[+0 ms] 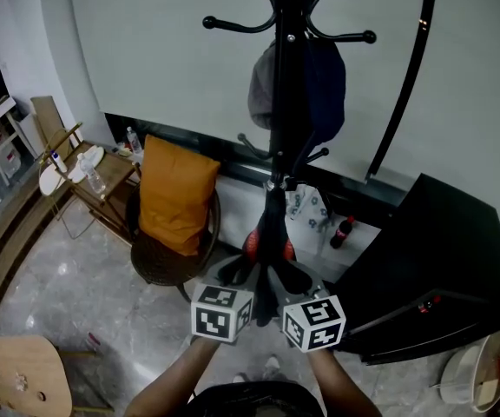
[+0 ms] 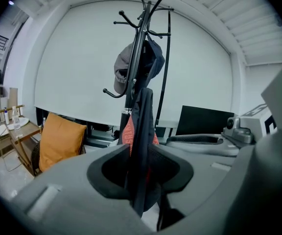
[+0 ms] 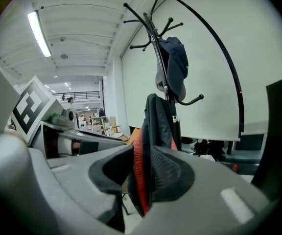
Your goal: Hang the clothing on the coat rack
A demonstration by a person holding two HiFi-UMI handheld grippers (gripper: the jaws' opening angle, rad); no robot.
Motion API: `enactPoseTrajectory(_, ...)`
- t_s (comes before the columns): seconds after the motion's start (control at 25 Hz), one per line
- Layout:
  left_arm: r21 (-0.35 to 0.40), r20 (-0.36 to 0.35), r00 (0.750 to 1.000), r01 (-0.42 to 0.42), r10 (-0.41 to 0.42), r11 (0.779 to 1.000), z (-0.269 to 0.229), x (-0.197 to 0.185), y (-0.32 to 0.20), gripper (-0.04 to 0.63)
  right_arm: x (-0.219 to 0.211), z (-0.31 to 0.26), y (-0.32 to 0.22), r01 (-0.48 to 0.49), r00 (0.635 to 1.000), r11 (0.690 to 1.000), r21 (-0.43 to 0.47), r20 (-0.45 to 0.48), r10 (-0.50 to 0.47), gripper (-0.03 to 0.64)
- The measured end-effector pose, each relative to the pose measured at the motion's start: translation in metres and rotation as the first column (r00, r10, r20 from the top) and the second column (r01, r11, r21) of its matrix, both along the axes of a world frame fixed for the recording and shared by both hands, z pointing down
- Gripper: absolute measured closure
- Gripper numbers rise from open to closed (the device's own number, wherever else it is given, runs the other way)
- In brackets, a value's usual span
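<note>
We had L gripper (image 2: 140, 173) & R gripper (image 3: 142, 177) both clamped on black-red garment (image 1: 270, 233), held up against coat rack (image 1: 290, 85) pole.

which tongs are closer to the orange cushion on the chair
Left. The left tongs hold the garment with the orange cushion off to their left; the right tongs grip it farther right, beyond them.

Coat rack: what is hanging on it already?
A grey cap and a dark blue cap hang on the coat rack's middle hooks; the top hooks are bare. The black-and-red garment hides the lower pole.
</note>
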State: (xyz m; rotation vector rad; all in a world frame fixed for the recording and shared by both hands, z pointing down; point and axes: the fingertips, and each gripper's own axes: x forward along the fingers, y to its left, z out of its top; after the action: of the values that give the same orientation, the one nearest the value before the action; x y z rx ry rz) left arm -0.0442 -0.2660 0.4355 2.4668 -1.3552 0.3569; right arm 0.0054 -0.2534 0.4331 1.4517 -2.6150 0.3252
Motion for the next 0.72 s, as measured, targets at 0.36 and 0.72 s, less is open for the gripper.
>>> enactPoseTrajectory(0.36, -0.008, 0.001, 0.999, -0.049, 0.049, 0.999, 0.001, 0.0, 0.024, 0.505, -0.004, -0.001, 0.024, -0.019, 1.0, 1.0, 0.002, -0.018, 0.019, 0.539)
enactPoseTrajectory(0.72, 0.01, 0.015, 0.997, -0.079, 0.079, 0.997, 0.002, 0.003, 0.042, 0.508, -0.004, -0.005, 0.048, -0.048, 0.999, 0.999, 0.016, -0.02, 0.049, 0.595)
